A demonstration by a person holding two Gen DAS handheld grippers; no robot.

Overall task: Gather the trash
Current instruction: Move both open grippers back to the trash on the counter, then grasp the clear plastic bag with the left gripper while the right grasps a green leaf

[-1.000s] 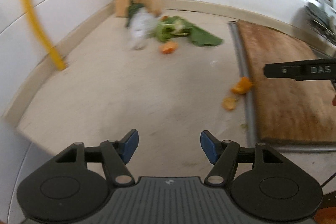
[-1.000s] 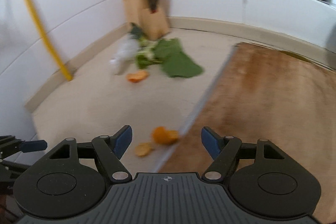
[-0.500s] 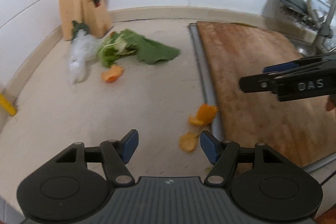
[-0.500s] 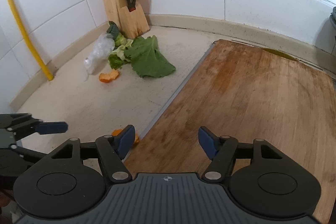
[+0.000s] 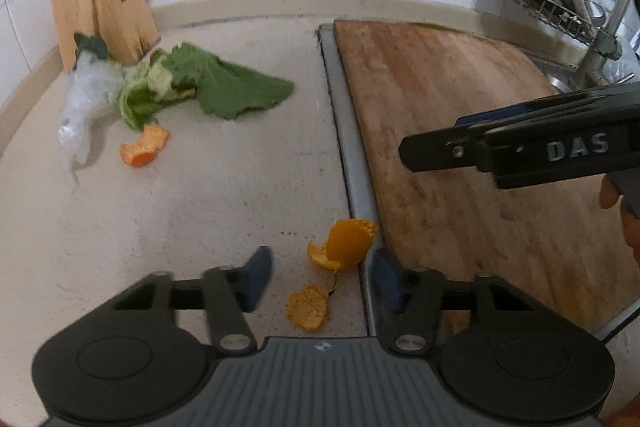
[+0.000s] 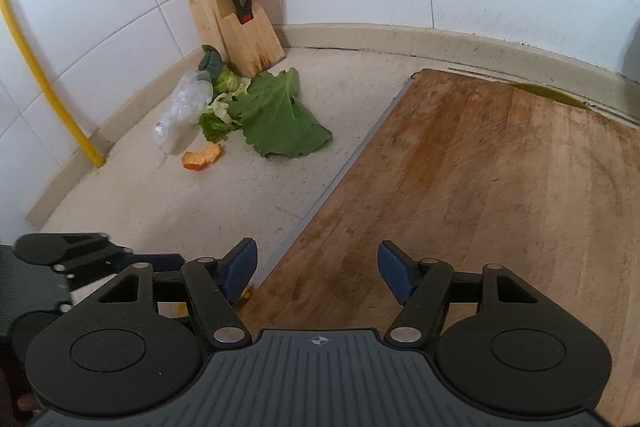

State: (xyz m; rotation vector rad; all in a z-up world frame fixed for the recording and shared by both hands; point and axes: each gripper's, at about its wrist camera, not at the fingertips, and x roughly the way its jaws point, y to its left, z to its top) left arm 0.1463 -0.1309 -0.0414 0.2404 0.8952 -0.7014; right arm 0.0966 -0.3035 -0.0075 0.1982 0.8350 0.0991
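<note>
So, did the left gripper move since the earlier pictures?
Yes. The left gripper moved toward the cutting board edge, jaws closing around the orange peels.

A speckled beige stone countertop (image 6: 224, 211) carries it all, with the big worn wooden cutting board (image 6: 480, 187) as our landmark. Far left of the board, by the back wall, stands a pale wooden knife block (image 6: 236, 35), with green cabbage leaves (image 6: 280, 119), a crumpled clear plastic bag (image 6: 182, 115) and a curled orange peel (image 6: 202, 159) in front of it. Two more orange peel pieces (image 5: 344, 247) lie just beside the board's near left edge.
</note>
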